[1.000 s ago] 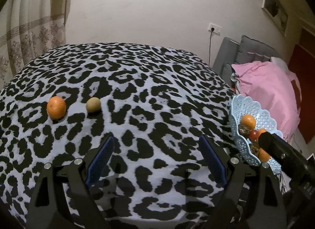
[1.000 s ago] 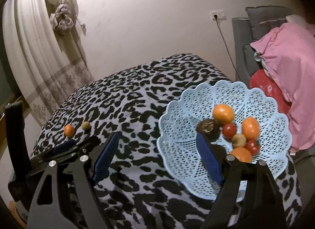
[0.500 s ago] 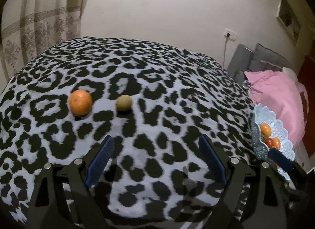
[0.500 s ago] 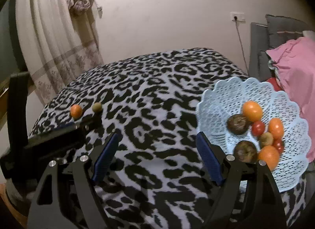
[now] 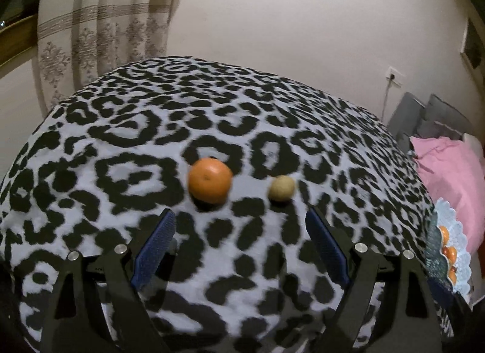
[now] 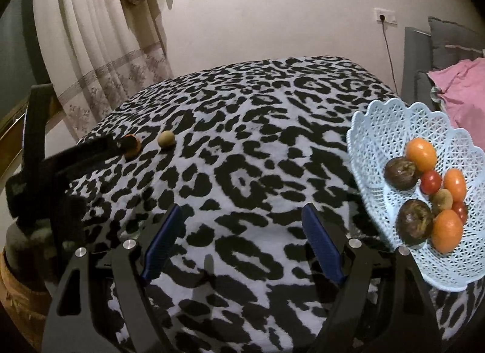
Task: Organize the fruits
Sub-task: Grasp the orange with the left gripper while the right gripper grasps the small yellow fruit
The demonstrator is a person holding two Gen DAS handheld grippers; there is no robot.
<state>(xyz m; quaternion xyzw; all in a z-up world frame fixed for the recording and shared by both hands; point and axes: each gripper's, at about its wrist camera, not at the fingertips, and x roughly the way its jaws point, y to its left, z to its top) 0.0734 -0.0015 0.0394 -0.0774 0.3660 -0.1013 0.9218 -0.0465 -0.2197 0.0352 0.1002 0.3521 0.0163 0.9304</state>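
Note:
An orange (image 5: 209,180) and a small tan round fruit (image 5: 282,188) lie side by side on the leopard-print table cover (image 5: 151,146). My left gripper (image 5: 241,240) stands open just short of them, nothing between its blue pads. In the right wrist view the same orange (image 6: 133,146) is partly hidden behind a finger of the left gripper, with the tan fruit (image 6: 166,139) beside it. The light blue lattice basket (image 6: 382,128) at the right holds several fruits. My right gripper (image 6: 244,237) is open and empty, left of the basket.
The basket (image 5: 454,231) sits at the table's right edge in the left wrist view. A pink blanket (image 5: 448,165) lies on a grey sofa (image 6: 424,58) beyond it. Curtains (image 6: 100,49) hang behind the table on the left, with a wall socket (image 6: 385,15) on the wall.
In the left wrist view the orange and tan fruit have grown larger and come near the centre. In the right wrist view the basket has slid to the right edge.

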